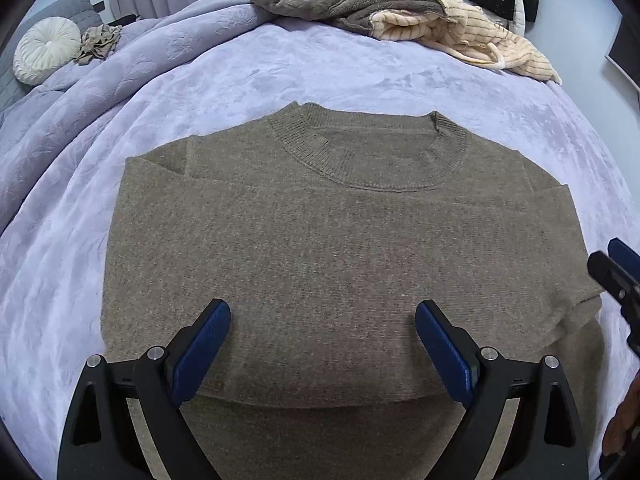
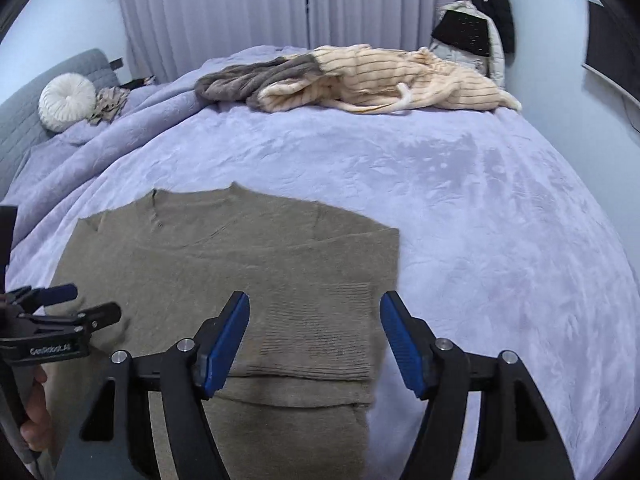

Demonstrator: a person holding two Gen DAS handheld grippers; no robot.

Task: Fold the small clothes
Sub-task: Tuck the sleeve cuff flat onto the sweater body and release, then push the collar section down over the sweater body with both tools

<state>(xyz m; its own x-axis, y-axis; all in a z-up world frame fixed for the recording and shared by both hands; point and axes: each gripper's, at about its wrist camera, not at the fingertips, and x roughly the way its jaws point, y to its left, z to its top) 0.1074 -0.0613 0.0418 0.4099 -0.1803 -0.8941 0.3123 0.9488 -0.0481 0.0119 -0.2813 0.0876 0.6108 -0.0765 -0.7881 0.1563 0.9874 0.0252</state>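
Observation:
An olive-brown knit sweater [image 1: 340,248] lies flat on the lavender blanket [image 1: 280,72], collar at the far side and sleeves folded inward. My left gripper [image 1: 323,320] hovers open over the sweater's lower middle with nothing between its blue pads. In the right wrist view the sweater [image 2: 224,264] fills the lower left, and a ribbed sleeve end [image 2: 320,340] lies on top of it near its right edge. My right gripper [image 2: 315,320] stands open above that ribbed part, pads clear of the cloth. The left gripper [image 2: 86,302] also shows at the left edge, held by a hand [image 2: 36,420].
A heap of grey and cream striped clothes [image 2: 360,76] lies at the far side of the bed. A round white cushion [image 2: 66,100] and a crumpled beige item [image 1: 100,42] sit at the far left by a grey headboard. Curtains and hanging jackets [image 2: 480,28] stand behind.

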